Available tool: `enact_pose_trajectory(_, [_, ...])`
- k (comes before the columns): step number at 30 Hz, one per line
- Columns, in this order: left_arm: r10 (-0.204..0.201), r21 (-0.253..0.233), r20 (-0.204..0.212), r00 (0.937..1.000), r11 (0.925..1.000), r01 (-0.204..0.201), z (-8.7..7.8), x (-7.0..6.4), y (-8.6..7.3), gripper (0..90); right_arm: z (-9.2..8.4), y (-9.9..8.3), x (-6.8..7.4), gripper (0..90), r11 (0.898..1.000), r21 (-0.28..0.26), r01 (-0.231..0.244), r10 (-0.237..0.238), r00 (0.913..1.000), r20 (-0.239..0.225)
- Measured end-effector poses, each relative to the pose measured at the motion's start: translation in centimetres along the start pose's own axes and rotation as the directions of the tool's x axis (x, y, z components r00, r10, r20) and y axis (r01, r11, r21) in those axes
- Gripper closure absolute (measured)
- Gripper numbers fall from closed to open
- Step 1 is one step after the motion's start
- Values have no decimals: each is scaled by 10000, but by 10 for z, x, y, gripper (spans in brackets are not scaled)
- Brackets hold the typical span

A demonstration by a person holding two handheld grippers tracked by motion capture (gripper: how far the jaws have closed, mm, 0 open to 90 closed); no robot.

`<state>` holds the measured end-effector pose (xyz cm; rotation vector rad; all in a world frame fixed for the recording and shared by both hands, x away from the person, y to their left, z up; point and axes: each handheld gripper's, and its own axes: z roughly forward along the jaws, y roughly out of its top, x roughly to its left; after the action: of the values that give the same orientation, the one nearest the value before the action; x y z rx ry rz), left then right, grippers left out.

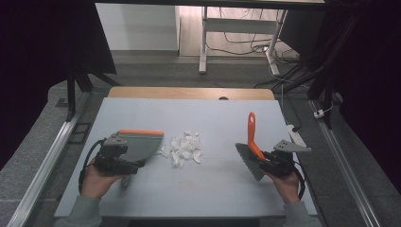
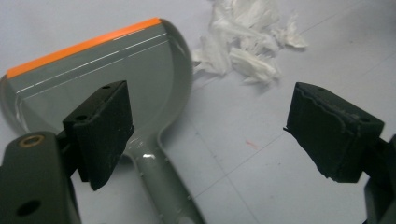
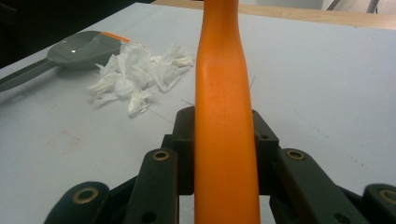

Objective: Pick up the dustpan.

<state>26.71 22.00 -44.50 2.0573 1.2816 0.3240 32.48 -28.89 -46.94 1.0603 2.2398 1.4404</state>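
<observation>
Right gripper (image 3: 224, 154) clamps the orange brush (image 1: 251, 137) handle, left gripper (image 2: 210, 135) hangs wide open, empty, above the dustpan (image 2: 116, 79); next, likely sweeping paper scraps (image 1: 184, 147) across the worktop (image 1: 213, 189).

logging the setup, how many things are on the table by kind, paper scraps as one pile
dustpan: 1
brush: 1
pile of white paper scraps: 1
grippers, left and right: 2
total: 5
</observation>
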Motion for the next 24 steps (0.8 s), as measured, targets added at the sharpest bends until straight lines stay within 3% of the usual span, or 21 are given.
enact_pose_trajectory(4, [-549,-43,-278,9981,9985,548,-9,10,-3,136,-1,0,-1,704,10000,-50,-33,33,10000,54])
enact_pose_trajectory(8, [-1194,-72,-418,9920,9928,1192,-16,19,-7,135,-2,0,-1,704,10000,-44,-41,41,9999,97])
enact_pose_trajectory(11, [-1468,176,-510,9879,9889,1479,-16,23,-10,126,-1,1,1,704,10000,18,34,-34,10000,66])
enact_pose_trajectory(17, [-1838,853,-672,9807,9782,1892,-6,29,-15,116,1,0,1,704,10000,71,56,-56,10000,49])
enact_pose_trajectory(24, [-2166,1613,-755,9733,9606,2263,15,28,-21,95,2,0,1,704,9999,117,83,-84,9999,69])
